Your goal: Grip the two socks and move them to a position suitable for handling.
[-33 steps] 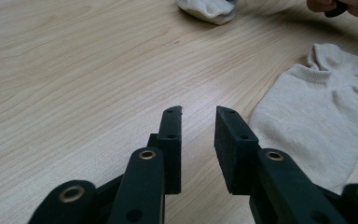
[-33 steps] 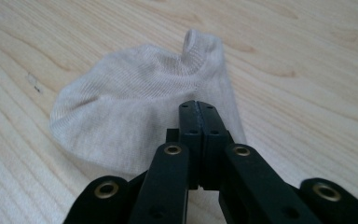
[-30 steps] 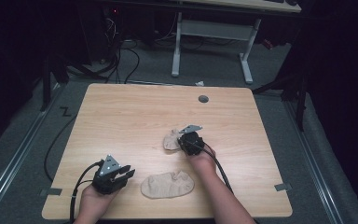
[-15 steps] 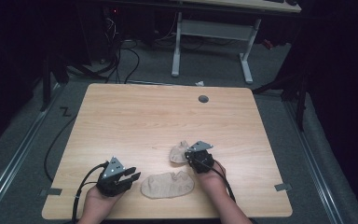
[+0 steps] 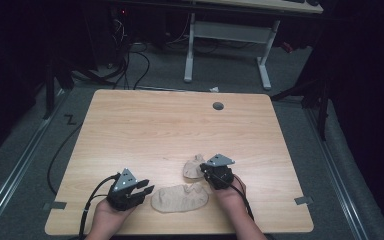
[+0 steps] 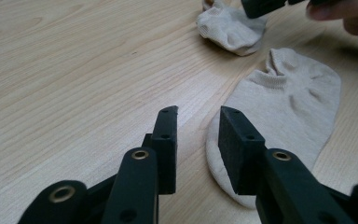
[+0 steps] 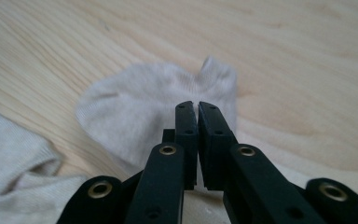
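Dragging bunched sock [image 5: 195, 167] nearer flat sock [image 5: 180, 198] w/ right claw [image 5: 206, 171].

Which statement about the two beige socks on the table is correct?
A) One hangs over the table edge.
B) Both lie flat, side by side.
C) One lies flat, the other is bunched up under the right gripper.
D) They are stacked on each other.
C: the flat sock lies spread out, while the bunched sock sits crumpled at the right gripper, whose jaws are closed on its fabric.
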